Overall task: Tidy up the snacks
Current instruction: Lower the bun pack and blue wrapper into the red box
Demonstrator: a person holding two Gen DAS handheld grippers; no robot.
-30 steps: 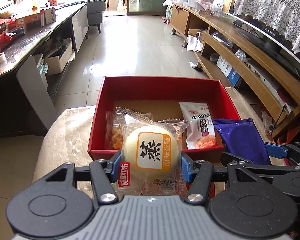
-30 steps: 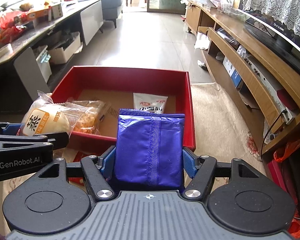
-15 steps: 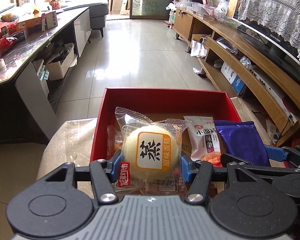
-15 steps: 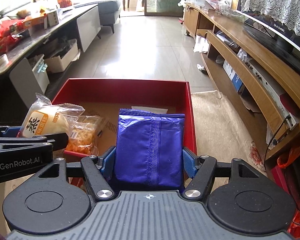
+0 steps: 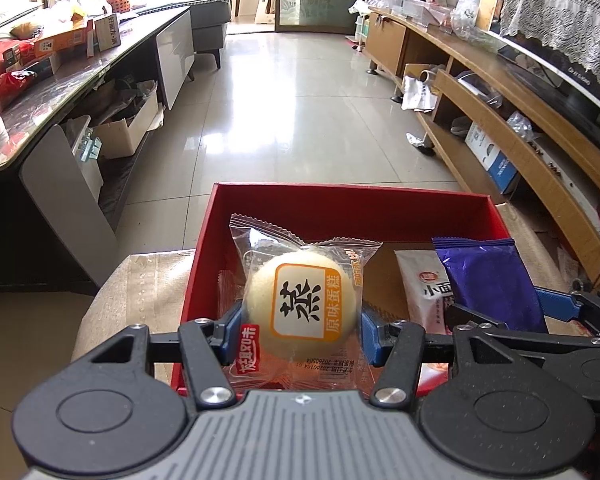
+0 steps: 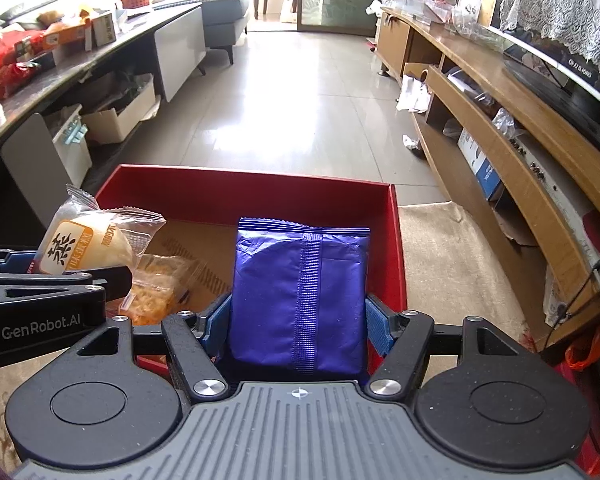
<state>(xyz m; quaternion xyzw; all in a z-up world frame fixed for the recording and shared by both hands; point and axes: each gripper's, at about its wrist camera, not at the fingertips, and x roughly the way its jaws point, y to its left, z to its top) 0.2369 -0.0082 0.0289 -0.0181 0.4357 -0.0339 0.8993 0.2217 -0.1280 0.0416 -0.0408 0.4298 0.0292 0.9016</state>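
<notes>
A red box [image 5: 340,204] stands on a beige cloth-covered surface; its far wall also shows in the right wrist view [image 6: 252,188]. My left gripper [image 5: 300,330] is shut on a round steamed cake in a clear wrapper [image 5: 304,304], held over the box's near left part. My right gripper [image 6: 298,326] is shut on a purple snack pouch [image 6: 300,292], held over the box's near right part. In the box lie a white snack packet [image 5: 424,288] and a clear bag of orange snacks [image 6: 156,292].
A long wooden TV cabinet [image 6: 520,140] runs along the right. A dark counter [image 5: 60,80] with boxes and red bags runs along the left. Tiled floor [image 5: 300,100] stretches ahead. The beige cloth [image 6: 452,256] extends right of the box.
Both grippers have moved forward and lower over the red box with their snacks still held. The box now fills less of the view ahead of them.
</notes>
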